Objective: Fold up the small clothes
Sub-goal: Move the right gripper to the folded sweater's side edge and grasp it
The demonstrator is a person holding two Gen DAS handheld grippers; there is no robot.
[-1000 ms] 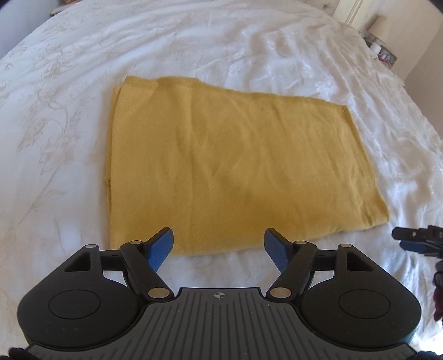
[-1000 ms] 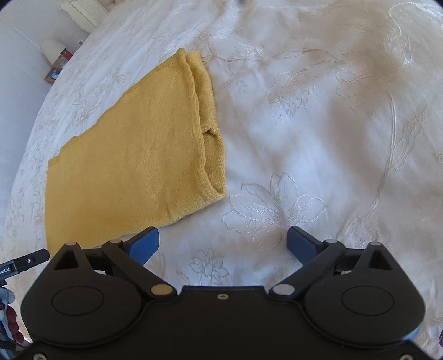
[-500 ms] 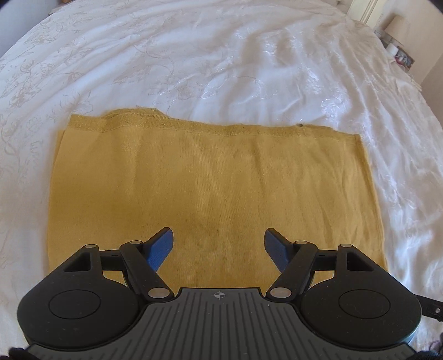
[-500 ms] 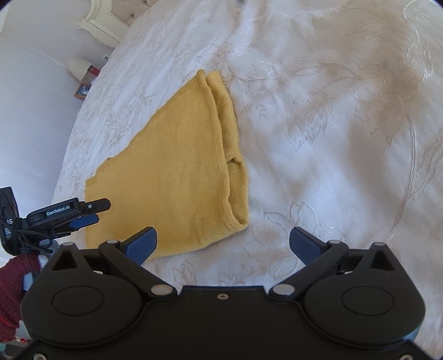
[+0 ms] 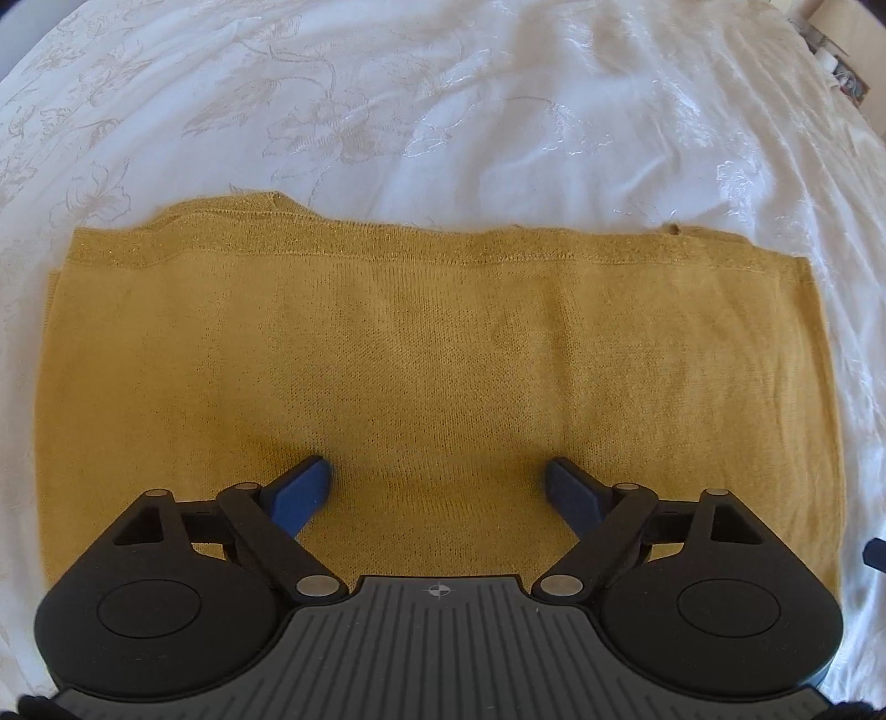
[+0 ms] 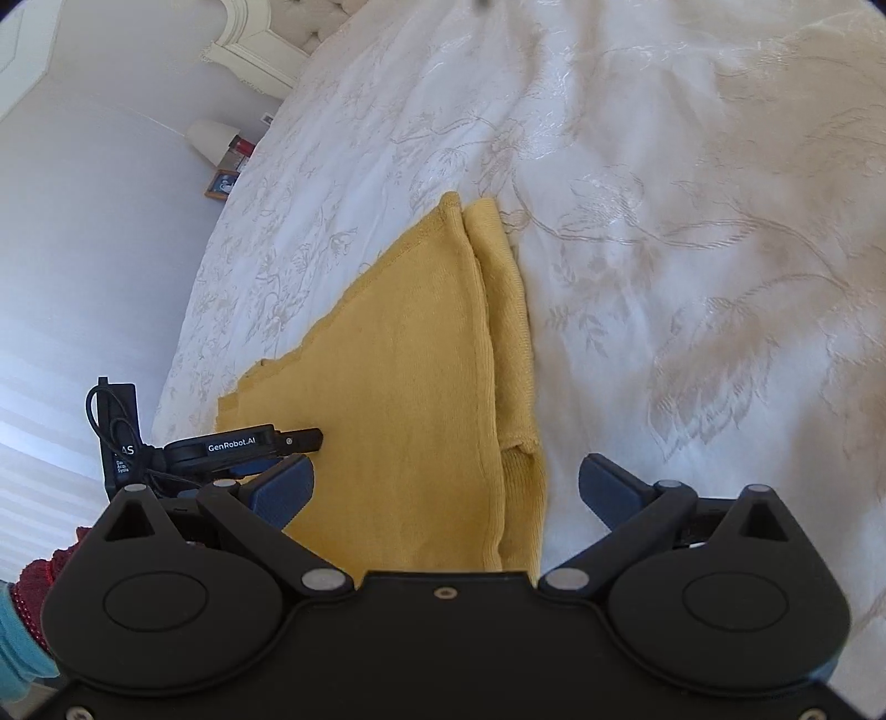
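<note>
A mustard-yellow knitted garment (image 5: 432, 343) lies folded into a flat rectangle on the white bedspread (image 5: 443, 111). My left gripper (image 5: 437, 471) points steeply down over the garment's near half, its jaws opening wide. The blue pads (image 5: 310, 482) hover just above the knit with nothing pinched between them. My right gripper (image 6: 446, 468) is open over the garment's (image 6: 404, 387) near end, straddling its doubled side edge (image 6: 509, 354). From the right wrist view the left gripper (image 6: 288, 443) shows side-on over the cloth's left part.
The embroidered white bedspread (image 6: 692, 249) stretches far to the right. Beyond the bed's left side stand a small lamp (image 6: 213, 135), a picture frame (image 6: 221, 185) and a pale headboard (image 6: 249, 50). A red knitted sleeve (image 6: 44, 565) is at the lower left.
My left gripper has moved forward over the garment and sunk closer, and its jaws have spread wider. My right gripper has shifted toward the doubled edge, and the left gripper has come into its view.
</note>
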